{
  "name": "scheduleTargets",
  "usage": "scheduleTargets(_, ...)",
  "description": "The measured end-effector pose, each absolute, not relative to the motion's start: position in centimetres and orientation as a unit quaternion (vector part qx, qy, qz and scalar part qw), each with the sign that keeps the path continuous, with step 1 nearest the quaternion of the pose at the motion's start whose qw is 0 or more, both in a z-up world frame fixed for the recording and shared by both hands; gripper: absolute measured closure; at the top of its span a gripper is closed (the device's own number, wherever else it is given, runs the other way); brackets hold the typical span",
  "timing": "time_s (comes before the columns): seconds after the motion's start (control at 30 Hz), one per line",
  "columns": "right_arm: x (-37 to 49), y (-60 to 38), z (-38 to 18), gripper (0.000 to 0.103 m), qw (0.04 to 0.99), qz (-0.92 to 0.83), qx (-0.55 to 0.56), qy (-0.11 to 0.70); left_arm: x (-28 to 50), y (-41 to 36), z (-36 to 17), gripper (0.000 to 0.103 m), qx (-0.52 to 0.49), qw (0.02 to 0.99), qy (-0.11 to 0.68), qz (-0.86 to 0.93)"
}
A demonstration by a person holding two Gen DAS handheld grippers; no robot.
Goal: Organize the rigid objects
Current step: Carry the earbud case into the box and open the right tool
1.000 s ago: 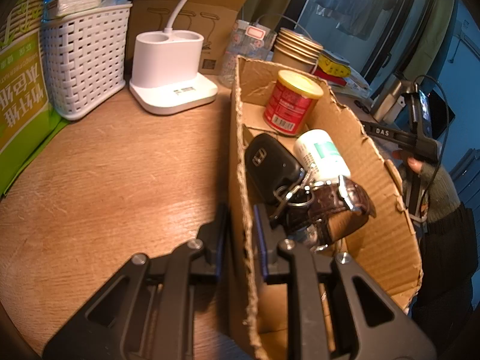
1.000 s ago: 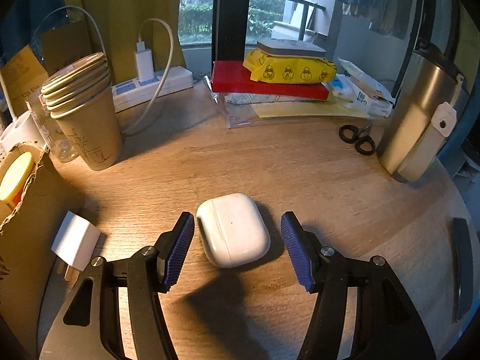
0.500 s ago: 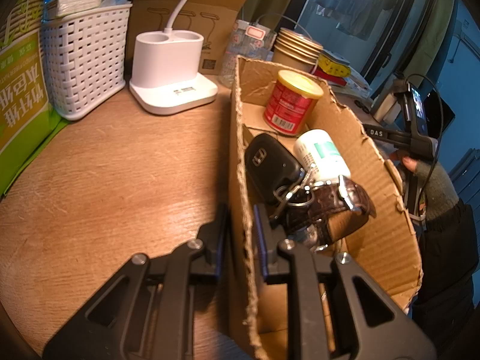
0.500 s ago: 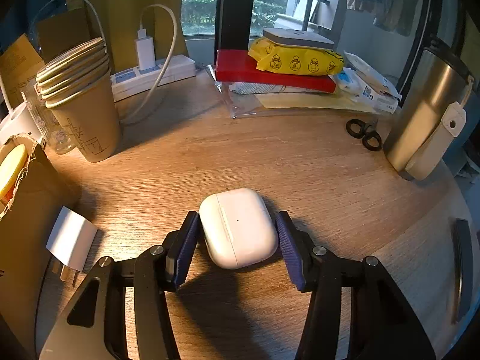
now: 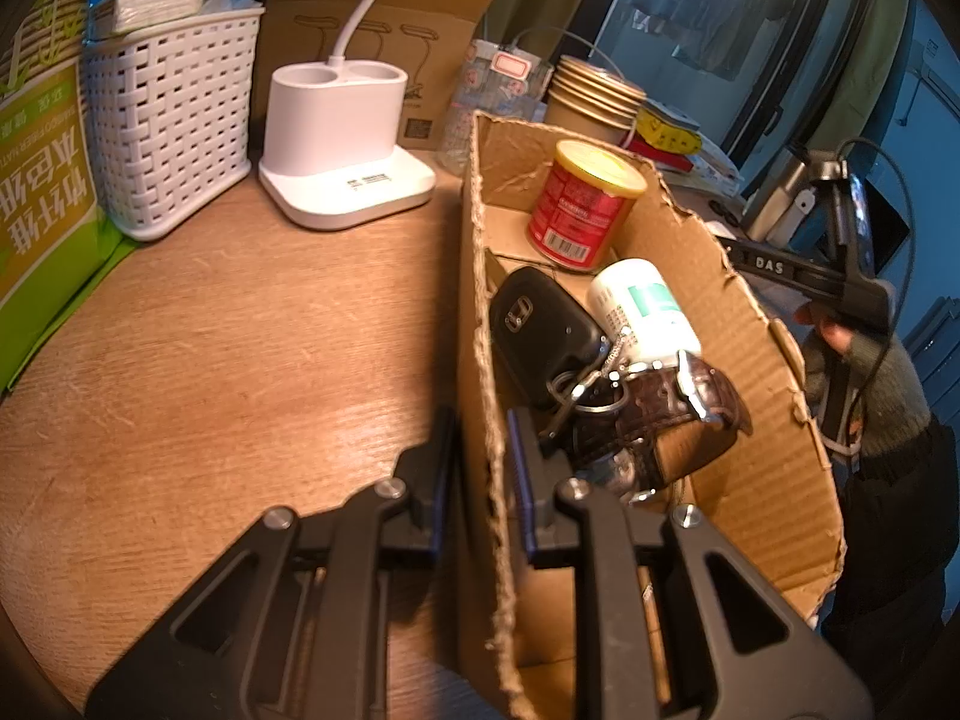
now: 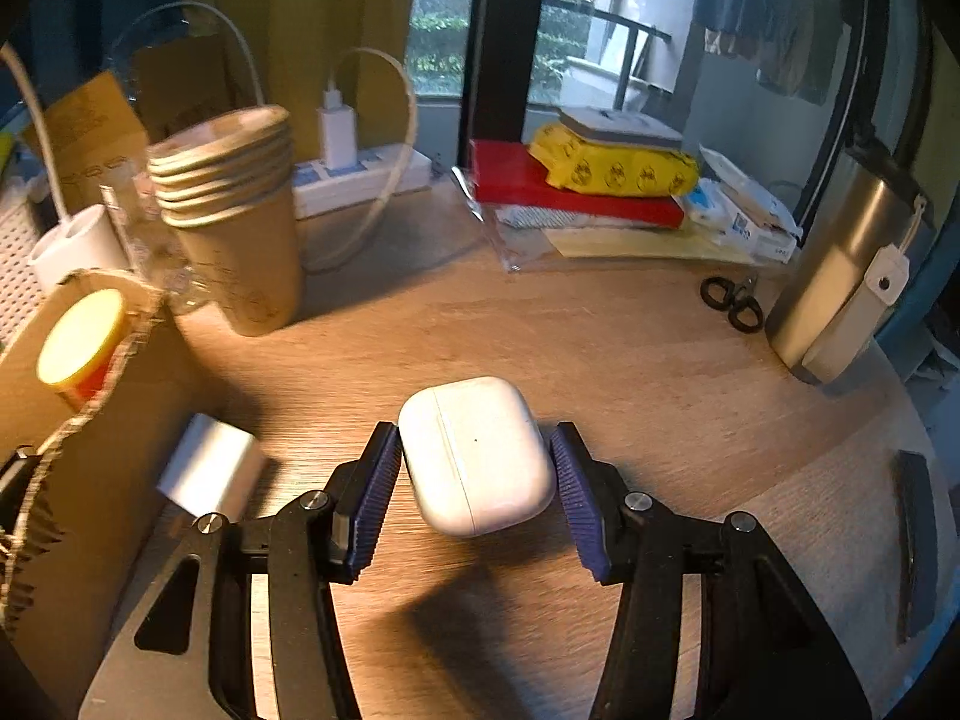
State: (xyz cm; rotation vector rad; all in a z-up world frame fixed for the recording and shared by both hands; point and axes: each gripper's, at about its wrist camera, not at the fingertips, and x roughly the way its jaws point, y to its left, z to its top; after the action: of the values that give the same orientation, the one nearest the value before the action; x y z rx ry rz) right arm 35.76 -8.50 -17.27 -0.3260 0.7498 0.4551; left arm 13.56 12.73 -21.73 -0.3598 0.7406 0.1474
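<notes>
Above the table (image 6: 630, 360), right gripper (image 6: 477, 471) clasps earbud case (image 6: 474, 456); left gripper (image 5: 480, 468) pinches box wall (image 5: 480, 360).

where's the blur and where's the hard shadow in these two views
Right wrist view: the white charger block and the yellow-lidded can at the left edge are smeared, while the earbud case in the right claw stays sharp and throws a hard dark shadow on the table toward the camera. Left wrist view: mostly sharp, with warm glare on the wood before the left claw.

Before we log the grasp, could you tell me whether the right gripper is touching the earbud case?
Touching. The right wrist view shows both pads of the right gripper pressed against the earbud case.
</notes>
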Motion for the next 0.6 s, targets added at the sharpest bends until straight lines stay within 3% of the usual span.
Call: scheduleTargets(0.6,27.2,-2.9,-11.1,0.048,0.893,0.307,-0.176,0.277,13.6,12.7,-21.7,0.084,-0.175,0.914,0.360,0.072)
